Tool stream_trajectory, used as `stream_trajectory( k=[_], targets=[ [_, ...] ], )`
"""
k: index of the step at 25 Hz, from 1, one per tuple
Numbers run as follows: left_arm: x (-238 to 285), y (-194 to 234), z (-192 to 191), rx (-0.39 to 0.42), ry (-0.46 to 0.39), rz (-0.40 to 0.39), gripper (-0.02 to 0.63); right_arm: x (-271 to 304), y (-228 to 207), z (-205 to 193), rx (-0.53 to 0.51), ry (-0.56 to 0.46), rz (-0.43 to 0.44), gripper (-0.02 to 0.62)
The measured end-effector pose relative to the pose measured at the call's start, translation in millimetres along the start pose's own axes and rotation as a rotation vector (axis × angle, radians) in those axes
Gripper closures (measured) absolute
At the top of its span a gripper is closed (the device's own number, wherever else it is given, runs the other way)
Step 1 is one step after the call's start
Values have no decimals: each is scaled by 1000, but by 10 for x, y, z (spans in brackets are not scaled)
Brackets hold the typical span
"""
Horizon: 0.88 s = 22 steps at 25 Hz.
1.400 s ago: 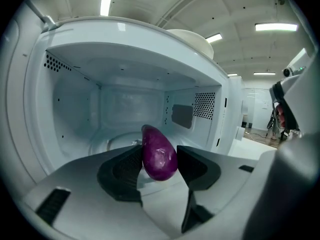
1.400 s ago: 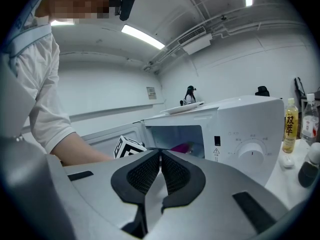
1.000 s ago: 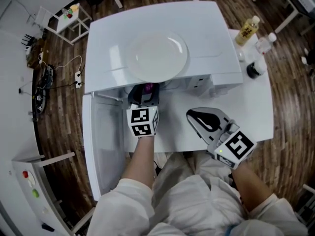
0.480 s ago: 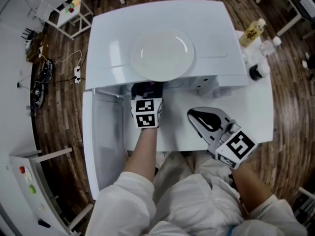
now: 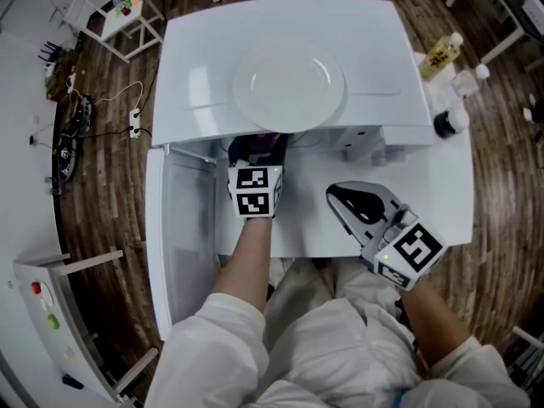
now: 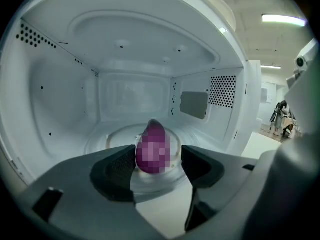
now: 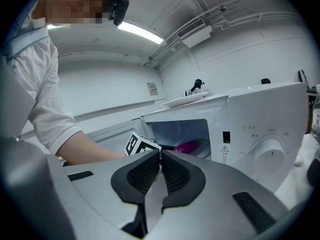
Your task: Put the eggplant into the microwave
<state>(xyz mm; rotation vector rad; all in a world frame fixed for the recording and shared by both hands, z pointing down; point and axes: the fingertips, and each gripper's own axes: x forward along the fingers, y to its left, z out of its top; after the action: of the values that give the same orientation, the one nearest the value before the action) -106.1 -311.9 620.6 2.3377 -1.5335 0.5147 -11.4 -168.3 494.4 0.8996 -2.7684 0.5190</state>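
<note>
— Eggplant (image 6: 152, 146), item one. Location?
— Inside the microwave (image 6: 60, 99), resting on the turntable (image 6: 112, 134), directly between the jaws of the left gripper (image 6: 157, 163).
— Left jaws, state?
— Apart, and they have just been opening. The eggplant stands between them unclamped. There is a plain gap at the right pad. The left pad is just beside the skin, and whether it touches I cannot tell.
— Right jaws, state?
— Right gripper (image 7: 159, 156): jaws together, nothing between them. The microwave's front is ahead of them.
— Step in hand?
— By judgement, release and withdrawal.
— How is that done well?
— Keep the jaws wide. Draw straight back along their own line, so that neither pad drags the eggplant off the turntable. Rise a little to clear the cavity's lower lip. Check that the eggplant sits steady before leaving it. The door (image 5: 183, 245) hangs open to the left of the jaws and looks due for shutting afterwards.
— Left hand, pose?
— Forearm stretched forward, marker cube at the mouth of the cavity. The gripper is tipped slightly down, with its jaws inside.
— Right hand, pose?
— Held low over the desk (image 5: 442, 194), in front of the control panel. It is close to level and idle.
— Sundries?
— One plate (image 5: 289, 87) on the microwave's top, above the left jaws.
</note>
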Motion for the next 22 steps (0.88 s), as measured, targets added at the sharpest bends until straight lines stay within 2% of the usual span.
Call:
stream_trajectory(
  k=[22],
  targets=[
    [-384,86,83,-35,-57,17,314,-14,225,10,0,-25,13,560]
  ],
)
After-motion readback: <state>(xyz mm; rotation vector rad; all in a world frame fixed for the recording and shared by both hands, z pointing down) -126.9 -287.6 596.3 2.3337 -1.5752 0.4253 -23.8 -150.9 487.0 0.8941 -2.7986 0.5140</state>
